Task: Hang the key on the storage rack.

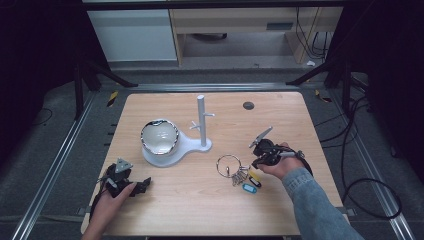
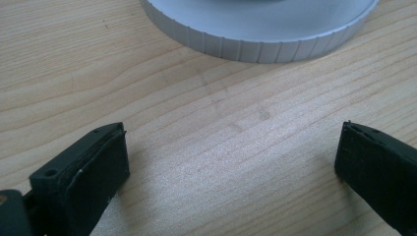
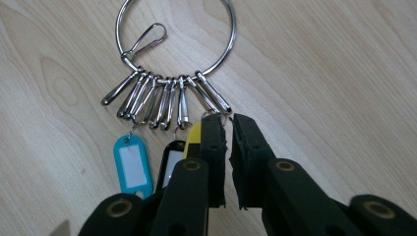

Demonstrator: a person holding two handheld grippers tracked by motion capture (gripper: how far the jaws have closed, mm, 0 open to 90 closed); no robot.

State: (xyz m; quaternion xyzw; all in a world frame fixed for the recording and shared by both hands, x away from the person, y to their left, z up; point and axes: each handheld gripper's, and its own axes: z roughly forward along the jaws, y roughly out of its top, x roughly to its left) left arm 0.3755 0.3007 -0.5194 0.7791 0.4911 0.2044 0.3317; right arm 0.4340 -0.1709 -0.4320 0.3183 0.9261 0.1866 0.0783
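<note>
A big steel key ring [image 1: 229, 165] lies flat on the wooden table [image 1: 190, 205], with several clips and blue [image 1: 249, 187], black and yellow [image 1: 255, 176] tags fanned toward the near side. My right gripper [image 1: 256, 161] sits just right of it. In the right gripper view the ring [image 3: 174, 37] and its clips lie ahead. The right gripper [image 3: 228, 142] is shut, its tips at the rightmost clip [image 3: 214, 93] and covering part of the yellow tag [image 3: 194, 137]. Whether anything is pinched is hidden. My left gripper [image 1: 142, 185] rests open at the near left corner, nothing between its jaws [image 2: 231, 162].
A white stand [image 1: 197, 146] with an upright pegged post [image 1: 201, 117] and a shiny round bowl [image 1: 159, 136] occupies the table's middle; its ribbed base [image 2: 255, 46] lies just ahead of the left gripper. A dark round grommet [image 1: 248, 105] sits at the far right.
</note>
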